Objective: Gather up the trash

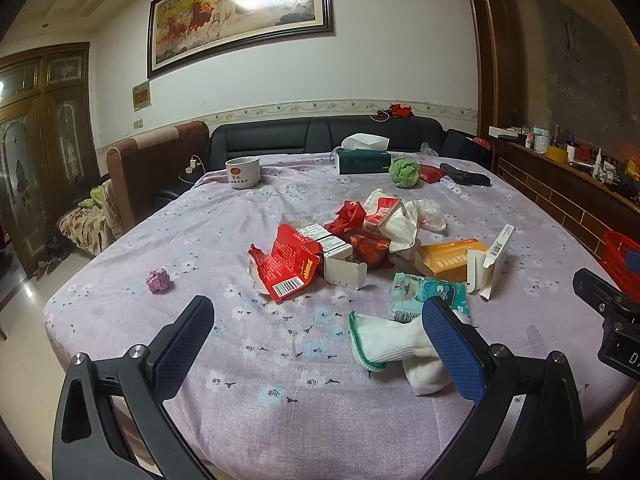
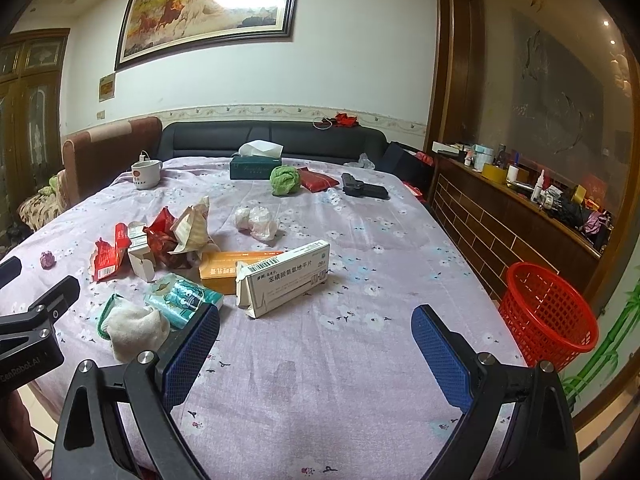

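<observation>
Two hand-held grippers hover over the near edge of a worktop (image 2: 360, 380) covered in a lilac flowered cloth. Both sets of fingers are spread wide and hold nothing.

Trash lies in a loose pile at the middle of the worktop. A torn red packet (image 1: 286, 266) sits at the near left of the pile, with a small white carton (image 1: 344, 268) touching it. An orange box (image 2: 228, 270) lies behind a white pill box (image 2: 288, 280), which rests on its long edge, open at one end. A teal wipes pack (image 2: 184, 298) lies just beside a white glove (image 2: 132, 330) at the near side. A small pink paper ball (image 1: 159, 281) sits apart, far to the left. Crumpled white tissue (image 2: 258, 220) lies beyond the pile.

A red basket (image 2: 548, 316) stands off the right edge of the worktop, near the right gripper (image 2: 316, 352). It looks like the likely bin.

The left gripper (image 1: 320, 344) is nearest the glove, whose cuff lies by its right-hand finger.

Judgement: no piece is grasped yet. The pill box looks the easiest first pick for the right gripper, since it stands clear and near the basket. Closing across its thin faces should hold it; a gentle squeeze is wise, as the empty card may crush or tip. A mug (image 2: 145, 174), tissue box (image 2: 256, 168) and green cloth ball (image 2: 285, 179) at the far side are probably not trash.
</observation>
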Available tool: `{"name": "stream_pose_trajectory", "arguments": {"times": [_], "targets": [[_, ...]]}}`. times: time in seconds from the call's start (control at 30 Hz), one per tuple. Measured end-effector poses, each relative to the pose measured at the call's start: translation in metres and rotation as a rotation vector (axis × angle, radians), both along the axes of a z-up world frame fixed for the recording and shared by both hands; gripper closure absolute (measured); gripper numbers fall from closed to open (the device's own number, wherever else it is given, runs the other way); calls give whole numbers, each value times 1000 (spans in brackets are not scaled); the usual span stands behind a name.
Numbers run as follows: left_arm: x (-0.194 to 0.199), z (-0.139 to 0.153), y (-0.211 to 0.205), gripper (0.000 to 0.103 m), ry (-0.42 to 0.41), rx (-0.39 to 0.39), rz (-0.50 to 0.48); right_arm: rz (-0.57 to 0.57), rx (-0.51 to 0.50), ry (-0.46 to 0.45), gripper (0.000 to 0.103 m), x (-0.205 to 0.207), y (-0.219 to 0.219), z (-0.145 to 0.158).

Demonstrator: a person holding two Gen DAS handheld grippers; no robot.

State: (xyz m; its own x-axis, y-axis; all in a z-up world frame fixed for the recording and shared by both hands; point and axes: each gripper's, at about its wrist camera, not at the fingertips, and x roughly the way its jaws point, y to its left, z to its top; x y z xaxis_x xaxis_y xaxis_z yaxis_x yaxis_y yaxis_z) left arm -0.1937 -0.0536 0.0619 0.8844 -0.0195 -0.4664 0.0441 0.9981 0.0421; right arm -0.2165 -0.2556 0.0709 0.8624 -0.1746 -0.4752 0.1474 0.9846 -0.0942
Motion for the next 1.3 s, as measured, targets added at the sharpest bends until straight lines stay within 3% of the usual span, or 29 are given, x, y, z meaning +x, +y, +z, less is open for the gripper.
{"name": "stream_pose_trajectory", "arguments": {"times": [0.8, 0.9, 1.03, 1.2, 1.23, 1.3], "targets": [[6, 0, 15, 0, 19, -5, -6, 36, 41, 22, 4, 6, 6, -9], [13, 4, 33, 0, 29, 2, 18, 84, 124, 40, 4, 10, 2, -9], [27, 10, 76, 0, 70, -48, 57, 180, 279, 69, 5, 18, -3, -8], [52, 13, 136, 0, 114, -114, 124, 296, 420, 152, 24, 35, -1, -12], [57, 13, 145, 2, 126, -121, 133, 318, 441, 160, 27, 37, 2, -12], [74, 9, 167, 15, 166, -156, 148, 346, 438, 206, 28, 40, 9, -15]]}}
